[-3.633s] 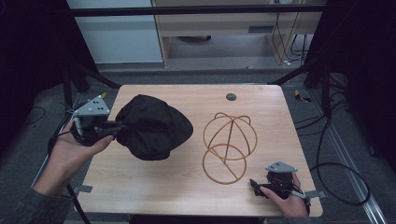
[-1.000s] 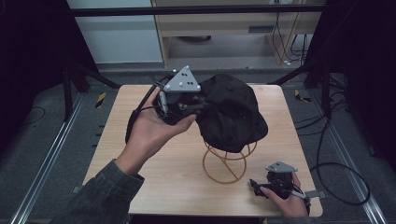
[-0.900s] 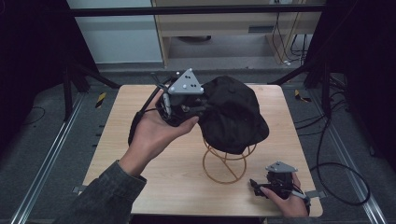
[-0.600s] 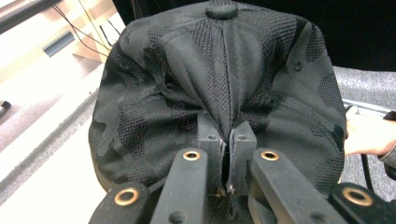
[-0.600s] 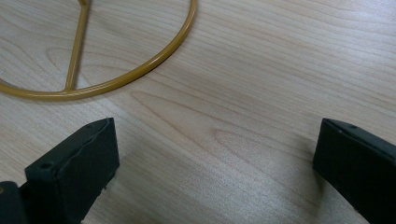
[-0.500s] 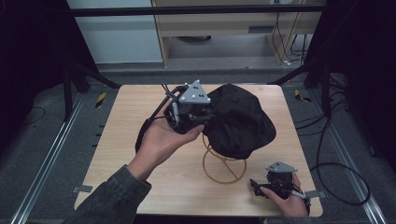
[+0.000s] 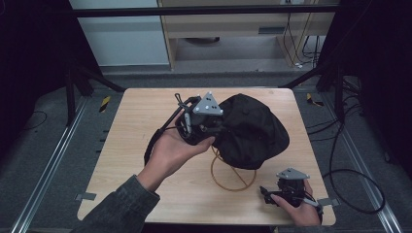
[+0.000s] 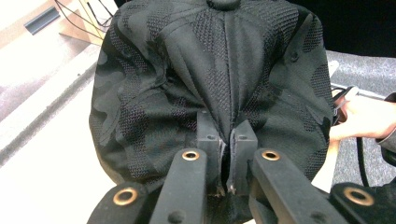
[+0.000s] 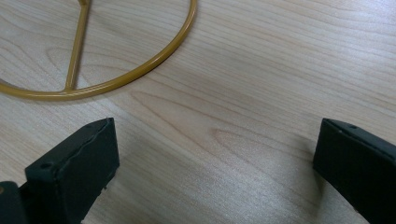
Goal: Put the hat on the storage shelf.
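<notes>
Left gripper (image 8: pixel 224 140): jaws pinched tight on a fold of the black cap (image 8: pixel 210 79).
Cap: draped over the top of the gold wire stand (image 7: pixel 233 175), right of the tabletop's (image 7: pixel 131 141) centre.
Stand: its ring base sits toward the near edge.
Right gripper (image 9: pixel 215 163): jaws spread wide and empty, resting by the near right corner, just beside the ring.
</notes>
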